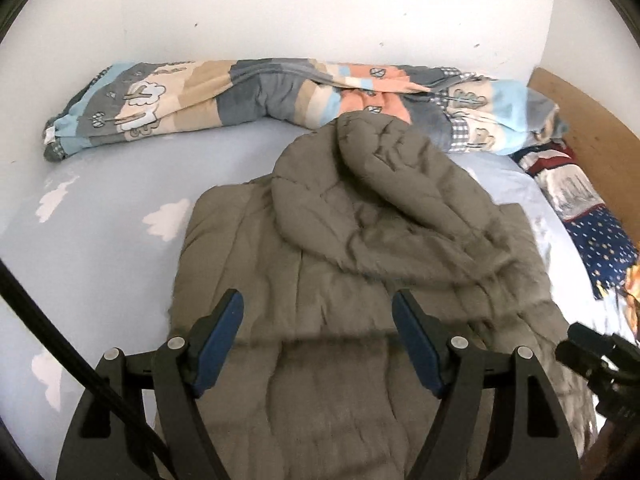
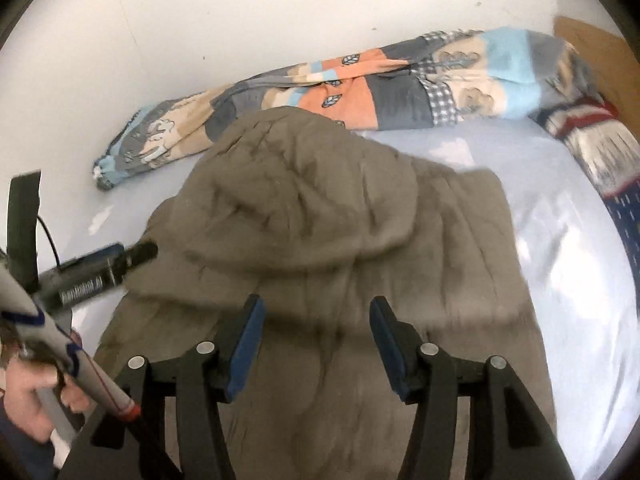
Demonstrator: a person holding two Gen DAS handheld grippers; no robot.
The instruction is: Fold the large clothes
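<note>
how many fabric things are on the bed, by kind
Grey-brown padded coat: 1
Patchwork quilt rolled along the wall: 1
Navy, red and white patterned cloth by the headboard: 1
Total: 3, all on the light blue cloud-print sheet.

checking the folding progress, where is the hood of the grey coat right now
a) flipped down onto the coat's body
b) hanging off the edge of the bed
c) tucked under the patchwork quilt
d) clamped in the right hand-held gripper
a: the hood lies folded down over the body of the grey coat on the bed sheet, clear of the patchwork quilt and of both open grippers.
</note>
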